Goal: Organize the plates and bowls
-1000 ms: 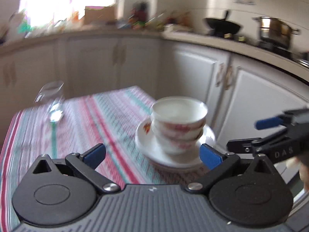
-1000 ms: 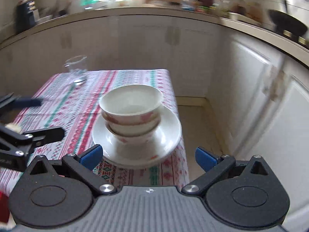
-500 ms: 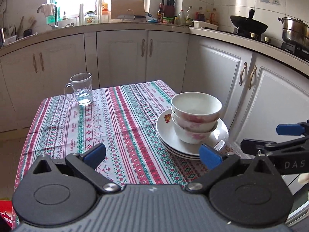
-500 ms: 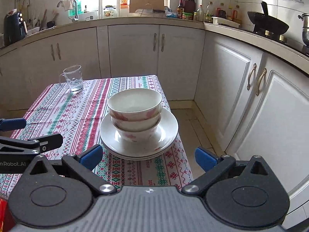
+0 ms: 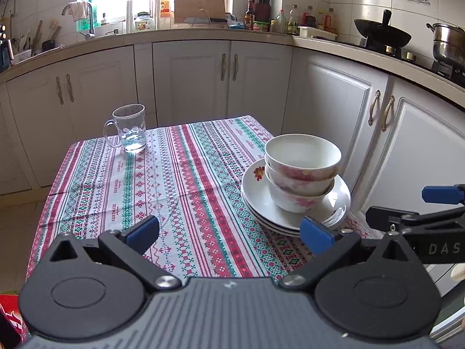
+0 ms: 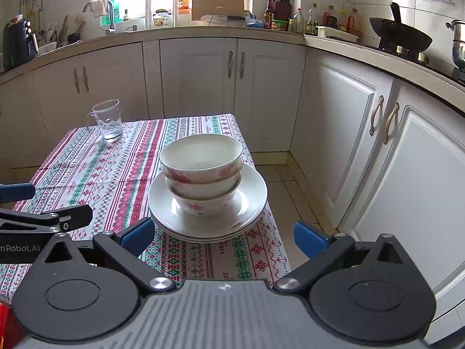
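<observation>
1. Left wrist view: the left gripper [image 5: 229,229] is hanging wide open, holding nothing. The right gripper [image 5: 418,206] is poking in, cut off by the frame edge. The bowls [image 5: 302,171] are sitting nested on stacked plates [image 5: 261,200] at the right edge of the striped tablecloth [image 5: 174,189]; the plate count's hard to make out. A glass mug [image 5: 129,129] is standing at the far left.

2. Right wrist view: the right gripper [image 6: 225,234] is gaping open too, empty, with the plates [image 6: 252,192] just ahead. White cabinets [image 6: 197,78] are wrapping round the room.

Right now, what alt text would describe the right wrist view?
Stacked bowls sit on a pile of plates near the table's right edge, before the open right tongs. A glass mug stands behind; the left tongs enter from the left.
</observation>
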`<state>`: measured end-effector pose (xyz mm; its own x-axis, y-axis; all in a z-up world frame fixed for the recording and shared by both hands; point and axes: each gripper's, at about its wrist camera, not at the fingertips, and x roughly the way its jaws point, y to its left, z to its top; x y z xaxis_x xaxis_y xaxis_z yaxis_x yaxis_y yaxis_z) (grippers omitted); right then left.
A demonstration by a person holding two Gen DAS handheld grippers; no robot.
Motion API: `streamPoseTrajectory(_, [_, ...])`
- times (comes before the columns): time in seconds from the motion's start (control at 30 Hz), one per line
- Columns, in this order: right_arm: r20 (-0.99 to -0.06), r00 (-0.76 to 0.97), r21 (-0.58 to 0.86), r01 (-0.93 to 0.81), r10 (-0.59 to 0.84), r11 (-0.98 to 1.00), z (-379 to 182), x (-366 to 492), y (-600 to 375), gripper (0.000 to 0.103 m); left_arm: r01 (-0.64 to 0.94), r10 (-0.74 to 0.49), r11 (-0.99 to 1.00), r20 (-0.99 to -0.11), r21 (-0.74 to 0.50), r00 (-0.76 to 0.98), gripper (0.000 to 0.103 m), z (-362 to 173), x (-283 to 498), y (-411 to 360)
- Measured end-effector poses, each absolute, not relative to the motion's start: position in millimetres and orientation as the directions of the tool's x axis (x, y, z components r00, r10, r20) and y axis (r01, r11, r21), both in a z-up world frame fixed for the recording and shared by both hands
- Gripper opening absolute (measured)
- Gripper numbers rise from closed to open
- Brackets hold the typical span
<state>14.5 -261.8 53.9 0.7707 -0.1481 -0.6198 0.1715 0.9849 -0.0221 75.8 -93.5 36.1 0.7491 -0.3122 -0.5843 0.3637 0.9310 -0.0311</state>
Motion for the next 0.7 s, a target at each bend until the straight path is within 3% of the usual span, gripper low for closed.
streamPoseTrajectory(0.7, [-0.608, 0.775, -0.043, 0.183, -0.171, 0.982, 57.5, 11.7, -259.5, 0.103, 0.354, -0.307, 0.935, -0.582, -0.035, 0.753, 0.102, 38.0, 72.3, -92.4])
